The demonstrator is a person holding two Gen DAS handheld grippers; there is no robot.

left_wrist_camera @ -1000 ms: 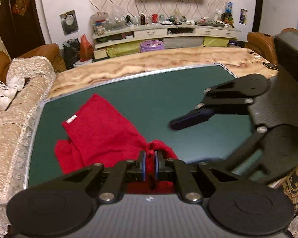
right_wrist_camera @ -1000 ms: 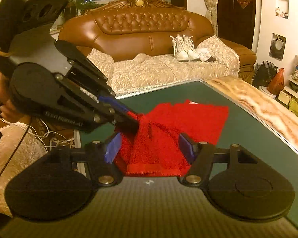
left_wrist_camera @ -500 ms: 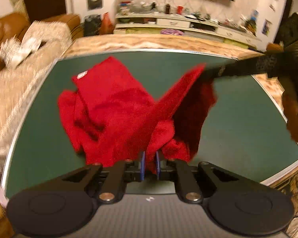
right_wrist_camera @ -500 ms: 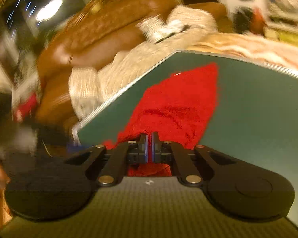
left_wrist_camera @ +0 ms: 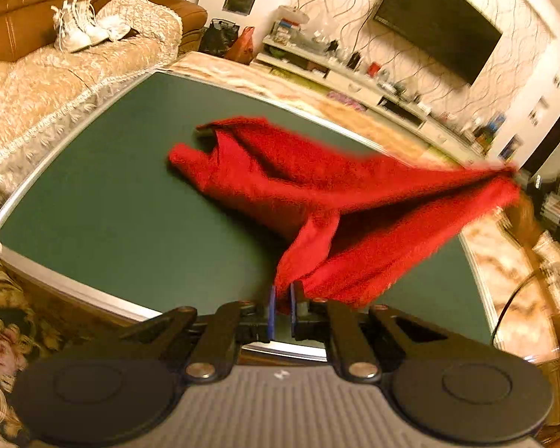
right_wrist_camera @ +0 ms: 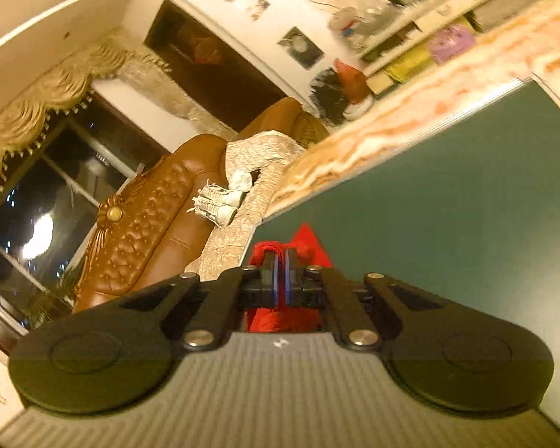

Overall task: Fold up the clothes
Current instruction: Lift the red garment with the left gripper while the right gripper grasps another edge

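While my left gripper (left_wrist_camera: 282, 300) stays out of the telling of motion, its state is plain at the lower centre of the left wrist view: the blue pads are clenched on a bunched corner of the red garment (left_wrist_camera: 317, 194). From that pinch the cloth runs up and left, where its far part lies rumpled on the green table (left_wrist_camera: 112, 194), and up and right, where a stretched edge tapers to a point at the right edge of the frame.

Risk, left side: the bite is narrow and the cloth looks taut, so I judge that a harder pull could draw the corner out of the pads. Risk, centre: the rumpled part on the table could drag and fold unevenly instead of spreading flat. Risk, right side: the garment hangs near the table's near right edge and could slide off it.

In the right wrist view my right gripper (right_wrist_camera: 280, 280) is likewise clamped on red cloth, seen just above and below the pads at lower centre.

Hidden or unclear: the stretched point at the right of the left view is blurred, and my right gripper cannot be made out there. The right view is tilted, and my own fingers cover nearly all the garment. Which part of the garment each gripper holds I cannot tell.
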